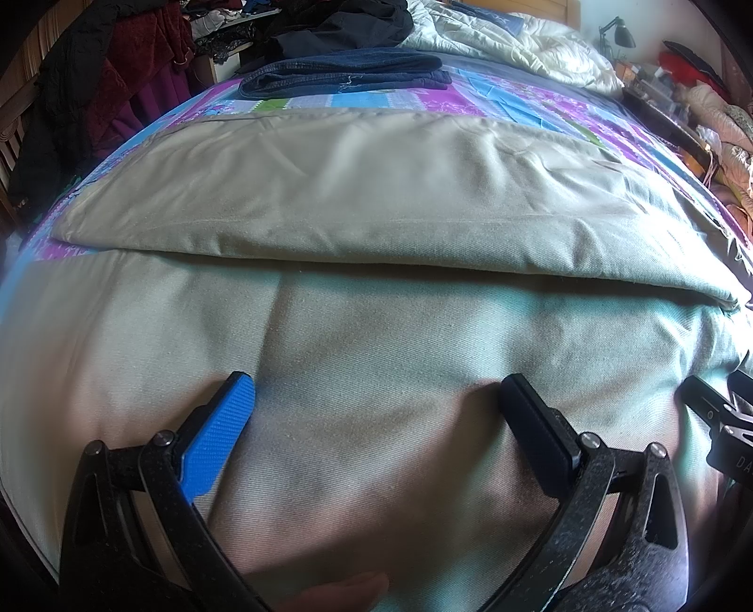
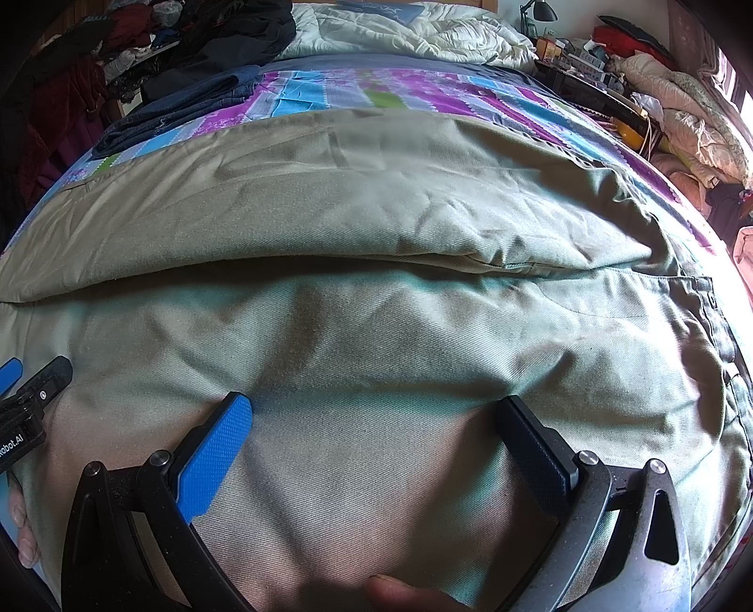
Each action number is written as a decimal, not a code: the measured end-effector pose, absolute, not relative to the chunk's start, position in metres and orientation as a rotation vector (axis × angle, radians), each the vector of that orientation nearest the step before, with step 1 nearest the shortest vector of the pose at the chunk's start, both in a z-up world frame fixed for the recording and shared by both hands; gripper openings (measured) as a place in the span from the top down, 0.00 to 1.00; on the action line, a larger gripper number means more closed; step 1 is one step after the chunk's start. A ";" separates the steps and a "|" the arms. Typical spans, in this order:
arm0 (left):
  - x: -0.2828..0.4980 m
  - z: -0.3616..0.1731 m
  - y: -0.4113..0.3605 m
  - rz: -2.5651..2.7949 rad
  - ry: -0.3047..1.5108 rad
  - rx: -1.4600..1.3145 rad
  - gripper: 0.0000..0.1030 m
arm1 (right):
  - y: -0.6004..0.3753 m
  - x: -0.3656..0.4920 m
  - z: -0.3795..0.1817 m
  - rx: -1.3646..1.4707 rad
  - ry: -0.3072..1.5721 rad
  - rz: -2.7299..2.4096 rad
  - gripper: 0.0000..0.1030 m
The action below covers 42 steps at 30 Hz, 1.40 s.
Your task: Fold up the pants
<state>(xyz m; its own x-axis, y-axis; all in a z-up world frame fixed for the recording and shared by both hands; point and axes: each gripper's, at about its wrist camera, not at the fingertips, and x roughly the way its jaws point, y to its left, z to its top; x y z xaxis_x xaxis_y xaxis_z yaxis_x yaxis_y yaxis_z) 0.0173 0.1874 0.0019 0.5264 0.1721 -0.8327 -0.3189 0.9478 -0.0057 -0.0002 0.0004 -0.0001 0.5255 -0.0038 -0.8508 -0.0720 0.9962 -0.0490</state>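
Note:
Beige pants (image 1: 367, 197) lie spread across the bed, one leg doubled over the other along a long horizontal fold line. In the right wrist view the pants (image 2: 376, 212) show a waistband and pocket at the far right. My left gripper (image 1: 376, 386) is open, its blue and black fingers resting wide apart on the near cloth. My right gripper (image 2: 376, 405) is open too, pressed onto the same near layer. Each gripper shows at the edge of the other's view. Nothing is pinched between either pair of fingers.
A patchwork bedspread (image 1: 494, 94) in purple and blue covers the bed. Folded dark jeans (image 1: 343, 73) lie beyond the pants, with a white duvet (image 1: 517, 37) and dark clothes (image 1: 339, 21) behind. Clutter and a desk lamp (image 2: 539, 12) line the right side.

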 end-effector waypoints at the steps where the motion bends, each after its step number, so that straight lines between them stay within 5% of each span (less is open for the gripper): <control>1: 0.017 0.002 0.187 0.295 0.974 -0.165 0.00 | 0.000 0.000 0.000 -0.080 1.017 0.042 0.00; 30: 0.010 0.012 0.195 0.245 1.029 -0.230 0.00 | -0.004 -0.002 0.001 -0.060 1.017 0.059 0.00; 42: 0.028 0.100 0.442 0.476 0.664 -0.518 0.00 | -0.002 -0.006 0.000 -0.075 1.002 0.055 0.00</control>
<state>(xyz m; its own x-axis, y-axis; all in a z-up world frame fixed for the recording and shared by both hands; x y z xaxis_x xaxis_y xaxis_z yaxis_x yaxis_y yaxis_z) 0.0284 0.4418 0.0998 0.6917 0.2460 -0.6790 -0.5639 0.7715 -0.2948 -0.0061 -0.0020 -0.0003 0.5378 0.0120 -0.8430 -0.0807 0.9960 -0.0373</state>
